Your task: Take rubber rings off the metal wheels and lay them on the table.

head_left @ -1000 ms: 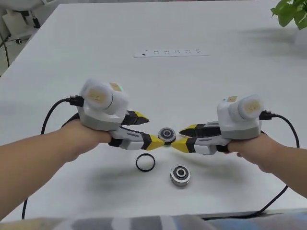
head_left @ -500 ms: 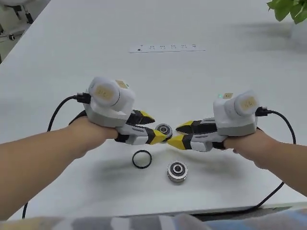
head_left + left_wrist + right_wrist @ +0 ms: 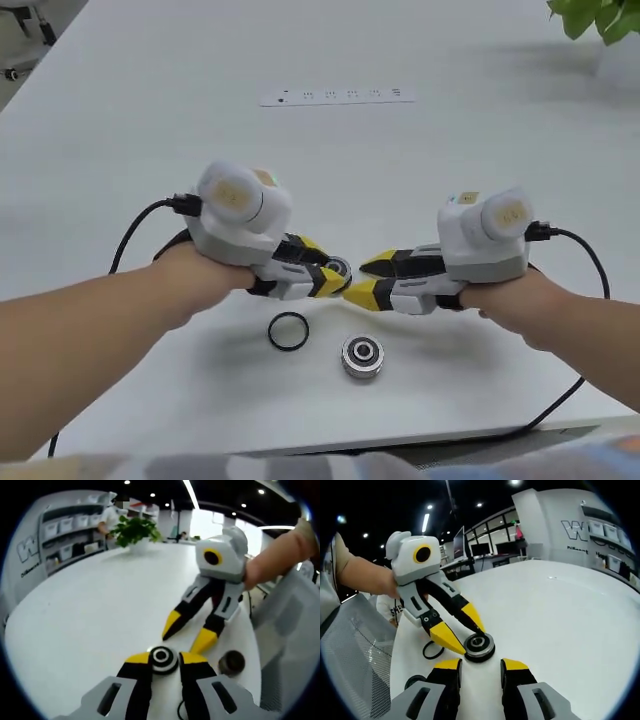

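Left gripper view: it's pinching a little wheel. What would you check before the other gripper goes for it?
1. Wheel clamped between fingers of left gripper: ok.
2. Right gripper open: ok.
3. Right gripper touching the wheel: not ok, just short.
4. Rubber ring on that wheel: cannot tell.
5. Loose ring and second wheel lie apart from both grippers: ok.
6. Bare table for laying things: ok.

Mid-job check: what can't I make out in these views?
- Head view: small metal wheel in the left gripper, half hidden by its jaws; rubber on or off unreadable there.
- Right gripper view: black rubber ring, partly behind the left gripper's yellow jaw.
- Right gripper view: loose metal wheel, mostly behind the right gripper's own jaw.
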`<state>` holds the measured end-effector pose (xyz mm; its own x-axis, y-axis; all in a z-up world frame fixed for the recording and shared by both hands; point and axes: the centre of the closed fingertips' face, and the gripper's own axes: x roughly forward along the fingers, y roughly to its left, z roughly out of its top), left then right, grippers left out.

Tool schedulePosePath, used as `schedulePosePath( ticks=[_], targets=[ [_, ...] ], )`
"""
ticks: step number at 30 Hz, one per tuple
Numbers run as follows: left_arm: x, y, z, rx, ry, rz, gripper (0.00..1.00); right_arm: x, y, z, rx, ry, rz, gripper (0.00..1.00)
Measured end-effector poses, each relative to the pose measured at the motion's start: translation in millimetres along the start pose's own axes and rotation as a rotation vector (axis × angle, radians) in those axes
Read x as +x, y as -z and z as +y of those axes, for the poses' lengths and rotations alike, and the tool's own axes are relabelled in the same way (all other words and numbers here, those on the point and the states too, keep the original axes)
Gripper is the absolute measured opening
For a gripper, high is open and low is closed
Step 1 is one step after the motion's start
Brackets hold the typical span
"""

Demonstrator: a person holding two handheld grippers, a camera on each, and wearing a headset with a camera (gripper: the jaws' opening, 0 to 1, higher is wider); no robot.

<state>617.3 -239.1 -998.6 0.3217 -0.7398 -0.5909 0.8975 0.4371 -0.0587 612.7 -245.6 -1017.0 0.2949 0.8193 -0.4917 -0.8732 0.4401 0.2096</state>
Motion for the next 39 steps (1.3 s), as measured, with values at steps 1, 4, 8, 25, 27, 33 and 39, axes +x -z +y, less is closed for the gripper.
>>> schedulePosePath(
  ticks=[1,4,8,25,27,33,39],
  targets=[
    [1.0,0.7,4.1,0.018,-0.015,0.003,0.2,0.0,-0.1,-0.1,0.0,0.001,-0.001,0.29],
    [1.2,1.9,8.0,0.018,-0.037,0.012,0.14,0.8,-1.0,0.6,-0.001,0.0,-0.003,0.29],
    [1.1,2.1,6.4,0.038,-0.042,0.016,0.14,2.9,-3.5,3.1,-0.009,-0.004,-0.009,0.29],
    [-0.2,3.4,6.4,0.019,-0.07,-0.003,0.14,13.5,-8.6,3.5,-0.124,0.056,0.011,0.23],
    [0.1,3.3,6.6,0.019,-0.071,-0.006,0.14,11.9,-6.9,3.4,-0.13,0.057,0.015,0.23],
    [0.8,3.8,8.4,0.015,-0.074,-0.01,0.13,8.3,-3.7,1.9,-0.122,0.06,0.024,0.18],
    [0.8,3.9,9.5,0.009,-0.08,-0.012,0.13,6.8,-2.9,2.1,-0.129,0.062,0.03,0.16]
  ],
)
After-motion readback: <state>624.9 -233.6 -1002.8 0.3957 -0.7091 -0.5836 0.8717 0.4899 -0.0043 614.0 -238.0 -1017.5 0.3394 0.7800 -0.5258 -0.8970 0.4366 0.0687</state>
